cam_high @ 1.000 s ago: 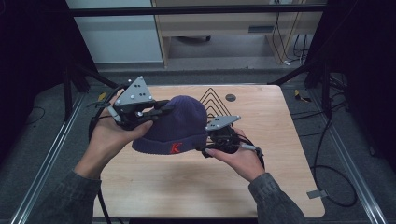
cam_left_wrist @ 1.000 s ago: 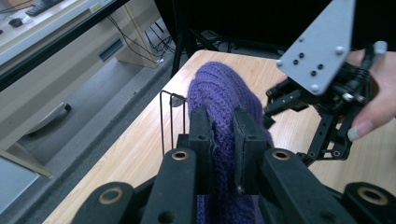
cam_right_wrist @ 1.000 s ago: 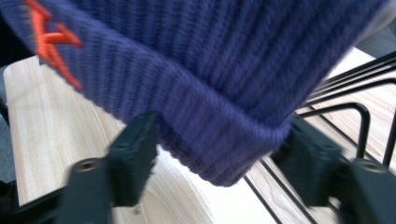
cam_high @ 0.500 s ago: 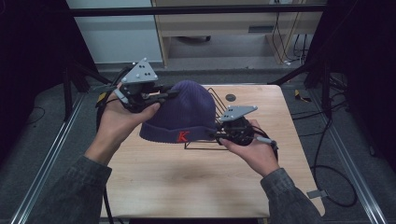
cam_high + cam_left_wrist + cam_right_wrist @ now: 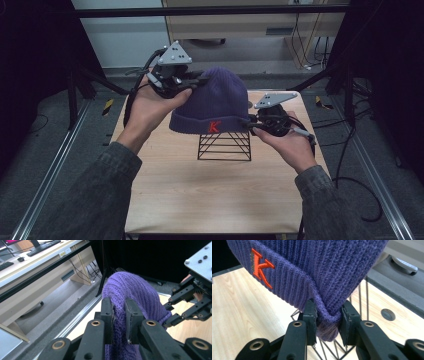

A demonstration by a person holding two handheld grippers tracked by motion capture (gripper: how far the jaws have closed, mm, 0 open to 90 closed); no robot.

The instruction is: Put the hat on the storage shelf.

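A purple knitted beanie (image 5: 217, 102) with a red K on its cuff hangs in the air above a black wire pyramid stand (image 5: 224, 145) on the wooden table (image 5: 210, 195). My left gripper (image 5: 196, 81) is shut on the beanie's crown at upper left; in the left gripper view the knit (image 5: 130, 290) is pinched between the jaws of the left gripper (image 5: 119, 322). My right gripper (image 5: 251, 125) is shut on the cuff's right end. The right gripper view shows the cuff (image 5: 294, 282) bunched in the right gripper (image 5: 328, 322), with the stand's wires (image 5: 362, 296) just below.
The table's far right carries a small round hole (image 5: 388, 314). Metal rails (image 5: 55, 165) run along both sides of the table, and cables (image 5: 360, 190) trail on the floor at right. A desk with drawers (image 5: 235, 25) stands beyond the far edge.
Both grippers have lifted the beanie up off the table and away from me. The wire stand, hidden under it earlier, is now exposed beneath it.
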